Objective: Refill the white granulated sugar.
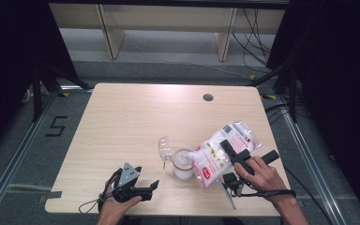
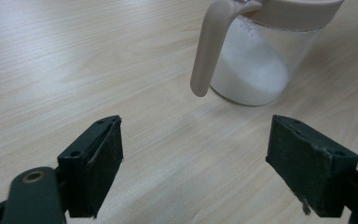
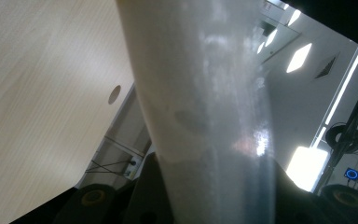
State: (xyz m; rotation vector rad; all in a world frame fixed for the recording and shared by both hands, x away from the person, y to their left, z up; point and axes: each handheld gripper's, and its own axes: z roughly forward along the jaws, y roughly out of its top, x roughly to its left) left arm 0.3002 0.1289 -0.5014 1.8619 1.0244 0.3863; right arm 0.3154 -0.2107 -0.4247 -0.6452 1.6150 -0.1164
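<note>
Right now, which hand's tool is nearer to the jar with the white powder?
The right. The right tool holds a plastic bag tilted against the jar, just beside it. The left tool hovers open, a short way off toward the table's near edge.

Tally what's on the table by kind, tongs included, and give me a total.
Tongs: 2, left open, right shut on the bag
Bag: 1, white powder, tilted over the jar
Jar: 1, clear, part filled with white powder
Lid: 1, clear, flipped open at the jar's rim
Total: 5
</note>
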